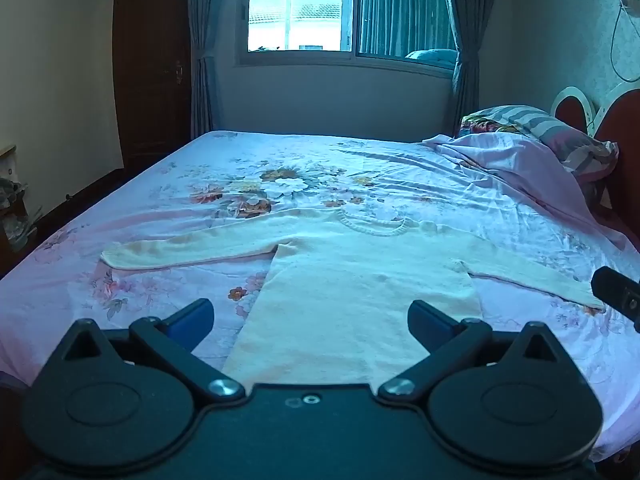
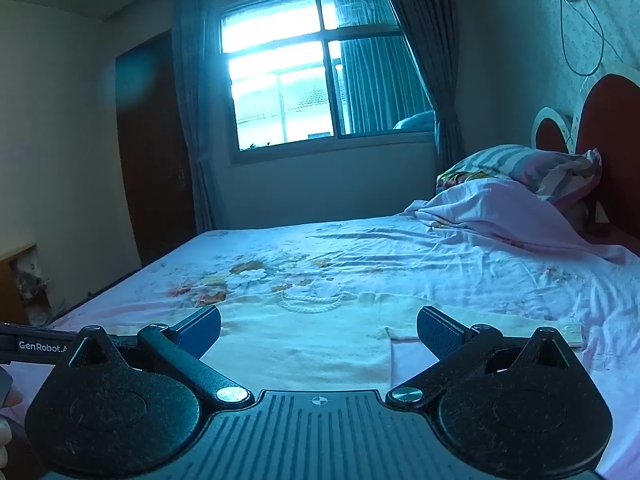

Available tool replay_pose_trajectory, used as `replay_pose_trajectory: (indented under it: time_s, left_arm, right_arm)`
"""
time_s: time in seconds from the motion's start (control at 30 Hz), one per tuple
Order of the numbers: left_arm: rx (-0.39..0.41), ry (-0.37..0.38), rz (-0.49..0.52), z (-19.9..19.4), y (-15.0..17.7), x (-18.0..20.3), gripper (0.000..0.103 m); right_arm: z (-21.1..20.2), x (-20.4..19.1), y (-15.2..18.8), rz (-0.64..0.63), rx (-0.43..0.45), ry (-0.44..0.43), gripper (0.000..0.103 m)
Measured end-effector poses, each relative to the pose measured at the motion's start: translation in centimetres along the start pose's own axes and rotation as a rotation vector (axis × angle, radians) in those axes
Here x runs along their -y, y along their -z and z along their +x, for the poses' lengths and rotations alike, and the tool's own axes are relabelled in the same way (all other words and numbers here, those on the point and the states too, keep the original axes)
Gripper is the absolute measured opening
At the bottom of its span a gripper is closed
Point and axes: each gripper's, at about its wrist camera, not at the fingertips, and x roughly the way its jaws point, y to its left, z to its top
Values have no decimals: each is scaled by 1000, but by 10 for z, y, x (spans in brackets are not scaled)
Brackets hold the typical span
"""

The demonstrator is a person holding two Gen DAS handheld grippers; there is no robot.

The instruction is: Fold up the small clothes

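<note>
Cream knit sweater [image 1: 360, 276] lies flat on the bed [image 1: 120, 248], hem nearest, sleeves spread sideways. Left gripper [image 1: 311, 316] gapes empty over the hem; right gripper [image 2: 319, 330], equally spread, hovers nearer the right sleeve [image 2: 480, 320].

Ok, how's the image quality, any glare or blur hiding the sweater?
Left wrist view: window blown out, blue cast, sweater sharp. Right wrist view: window glares too, hazy flare on the dark door, sweater dimmer but readable; fisheye bends both.

The bed [image 1: 180, 184] was covered by a pink floral sheet. A cream knit sweater [image 1: 352, 280] lay flat on it, sleeves spread sideways. Near the headboard, a rumpled pink blanket [image 1: 512, 160] rested against a striped pillow [image 1: 532, 120].
</note>
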Motion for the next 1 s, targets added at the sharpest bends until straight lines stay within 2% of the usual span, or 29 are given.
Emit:
replay_pose_trajectory:
  time_s: [0.43, 1.0]
  left_arm:
    - [0, -2, 1, 3, 1, -9, 102]
    - [-15, -27, 4, 5, 2, 6, 102]
  right_arm:
    - [-1, 0, -4, 11, -6, 12, 103]
    - [5, 0, -8, 10, -31, 14, 103]
